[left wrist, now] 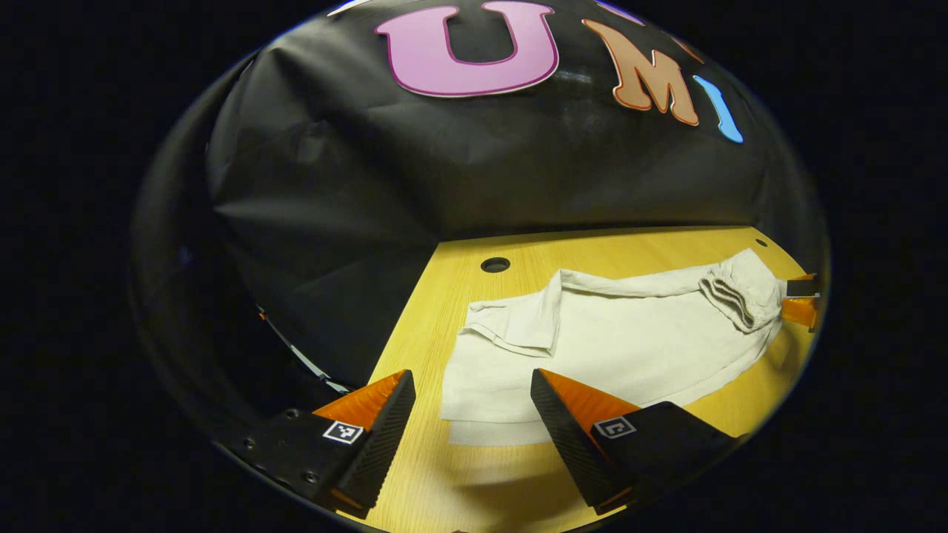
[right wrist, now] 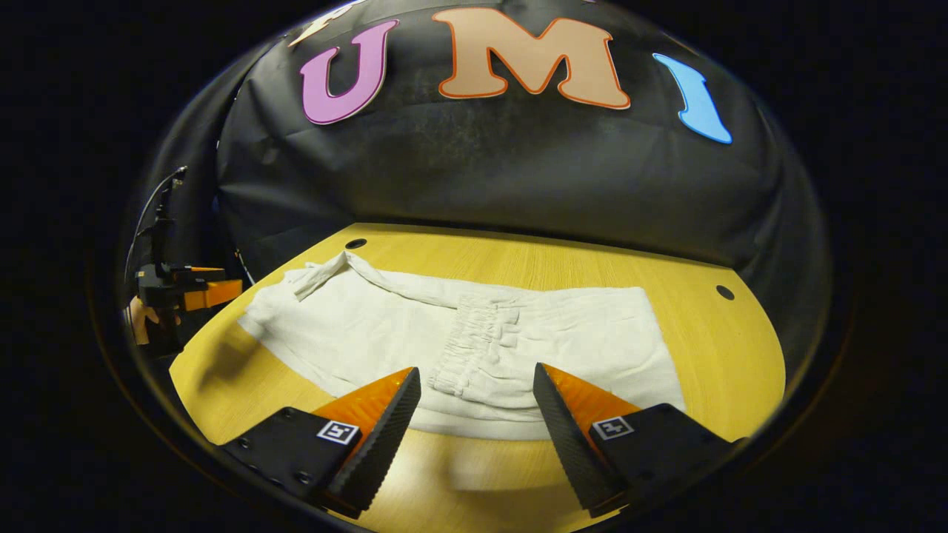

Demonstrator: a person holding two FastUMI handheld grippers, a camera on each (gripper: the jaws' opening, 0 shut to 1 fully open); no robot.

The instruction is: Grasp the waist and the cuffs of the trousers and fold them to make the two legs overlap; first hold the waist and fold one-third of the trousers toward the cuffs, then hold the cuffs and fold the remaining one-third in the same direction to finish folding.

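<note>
Yellow wood surface (right wrist: 518,259), black cloth wall (right wrist: 518,170) behind. Cream trousers (right wrist: 563,333) lie flat. Left claw (left wrist: 471,422) and right claw (right wrist: 475,422) wide, empty. Waistband (right wrist: 474,348) faces right claw.

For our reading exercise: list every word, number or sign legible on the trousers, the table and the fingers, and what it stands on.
None readable as text.
Trousers: no print or label visible.
Table: no markings.
Fingers: small square coded tags behind them, patterns only, no words.
</note>
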